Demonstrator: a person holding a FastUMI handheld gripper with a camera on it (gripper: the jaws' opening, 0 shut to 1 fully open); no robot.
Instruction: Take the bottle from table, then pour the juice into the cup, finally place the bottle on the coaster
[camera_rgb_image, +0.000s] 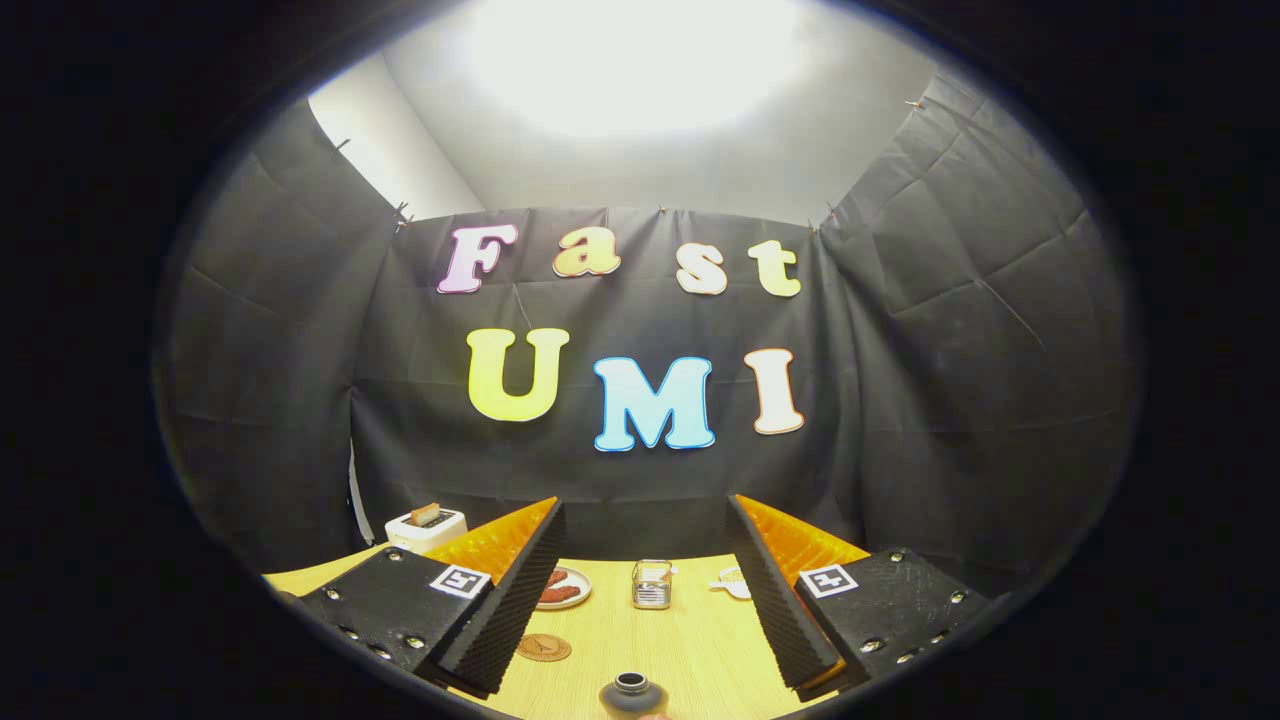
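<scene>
Between the wide-apart jaws the table (690, 640) lies bare from the bottle (632, 692) up to the glass cup (651, 584); the coaster (544, 648) sits flat beside the left finger

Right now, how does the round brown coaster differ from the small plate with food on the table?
The round brown coaster is dark, flat and bare, lying near the left finger; the small plate is pale, carries reddish food, and sits farther back, beyond the open fingers of the gripper. The coaster looks smaller than the plate. Both are round and lie flat on the yellow wooden table.
</scene>
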